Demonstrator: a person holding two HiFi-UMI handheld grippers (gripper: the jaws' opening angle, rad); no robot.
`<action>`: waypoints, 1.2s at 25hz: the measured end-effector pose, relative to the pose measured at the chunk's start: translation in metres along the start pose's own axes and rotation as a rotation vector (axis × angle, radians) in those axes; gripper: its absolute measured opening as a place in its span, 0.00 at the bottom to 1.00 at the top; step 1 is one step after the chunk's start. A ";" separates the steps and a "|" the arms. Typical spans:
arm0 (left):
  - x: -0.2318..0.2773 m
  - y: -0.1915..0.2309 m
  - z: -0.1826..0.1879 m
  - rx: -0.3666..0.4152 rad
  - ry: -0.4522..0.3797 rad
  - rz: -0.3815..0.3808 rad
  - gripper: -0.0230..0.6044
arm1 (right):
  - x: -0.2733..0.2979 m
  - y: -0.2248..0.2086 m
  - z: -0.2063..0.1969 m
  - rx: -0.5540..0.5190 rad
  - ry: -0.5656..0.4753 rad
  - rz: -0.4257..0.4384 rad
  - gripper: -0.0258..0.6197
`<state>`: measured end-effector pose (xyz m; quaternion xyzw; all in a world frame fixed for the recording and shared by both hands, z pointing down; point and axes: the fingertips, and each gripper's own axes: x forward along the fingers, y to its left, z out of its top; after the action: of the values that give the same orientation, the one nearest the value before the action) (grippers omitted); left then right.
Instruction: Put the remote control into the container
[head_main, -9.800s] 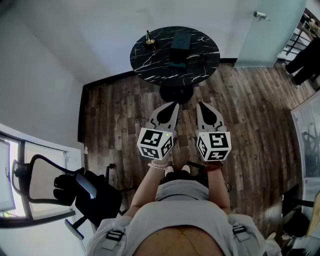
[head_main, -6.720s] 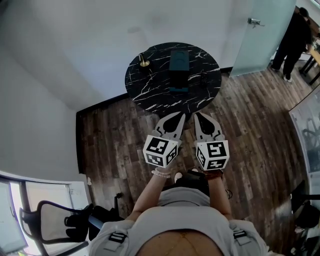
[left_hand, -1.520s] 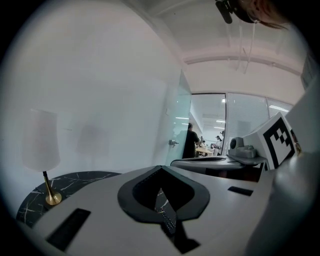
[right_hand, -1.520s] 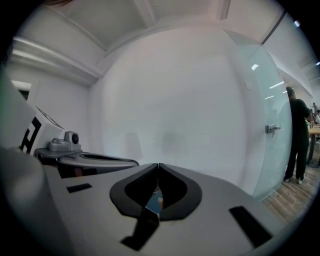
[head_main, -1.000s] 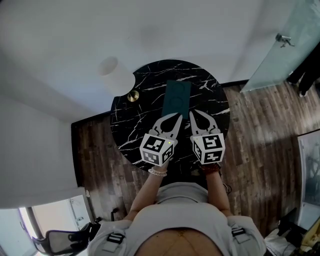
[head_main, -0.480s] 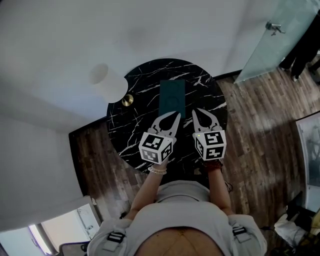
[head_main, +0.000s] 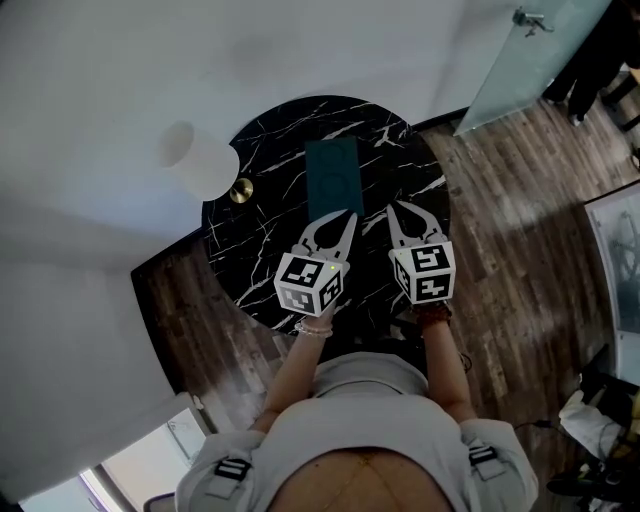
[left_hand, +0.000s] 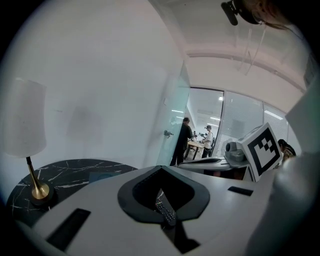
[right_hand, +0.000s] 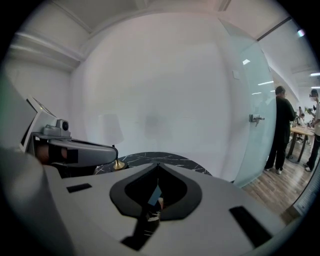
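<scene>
We read both claws as closed and empty. In the left gripper view, the jaws of the left gripper (left_hand: 161, 168) meet at their tips, and only the moulded opening behind the tips stays free. Through that opening, at lower centre of the frame, we see the remote control (left_hand: 165, 212). It is a slim dark body with rows of buttons, it lies below the jaws, and it is not clamped. We cannot pick it out in the head view.

In the right gripper view, the jaws of the right gripper (right_hand: 158, 164) also meet at the tips and grip nothing. A sliver of teal shows through their opening.

In the head view, the round black marble table (head_main: 265, 235) fills the upper centre of the frame. The container (head_main: 333, 178), a teal rectangle, lies near the middle of the table. The tips of the left gripper (head_main: 349, 214) sit at the container's lower edge in the picture. The tips of the right gripper (head_main: 393, 206) sit just right of its lower right corner. Both marker cubes hang over the table's lower rim.

A lamp (head_main: 195, 160) with a white shade and a brass base stands at the table's left edge. A wooden floor (head_main: 520, 230) spreads to the right, and a glass door (head_main: 520, 60) occupies the upper right corner.
</scene>
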<state>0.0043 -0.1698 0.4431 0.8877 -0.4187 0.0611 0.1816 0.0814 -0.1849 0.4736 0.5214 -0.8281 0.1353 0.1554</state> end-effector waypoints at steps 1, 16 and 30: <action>0.001 0.001 -0.002 -0.003 0.004 -0.003 0.05 | 0.001 -0.001 -0.004 -0.003 0.011 -0.004 0.06; 0.009 0.016 -0.033 -0.030 0.086 -0.035 0.05 | 0.019 -0.032 -0.092 0.014 0.237 -0.066 0.06; 0.019 0.032 -0.061 -0.057 0.152 -0.035 0.05 | 0.047 -0.057 -0.148 0.037 0.392 -0.086 0.06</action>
<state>-0.0050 -0.1795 0.5129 0.8821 -0.3895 0.1132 0.2394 0.1313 -0.1904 0.6312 0.5229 -0.7561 0.2428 0.3097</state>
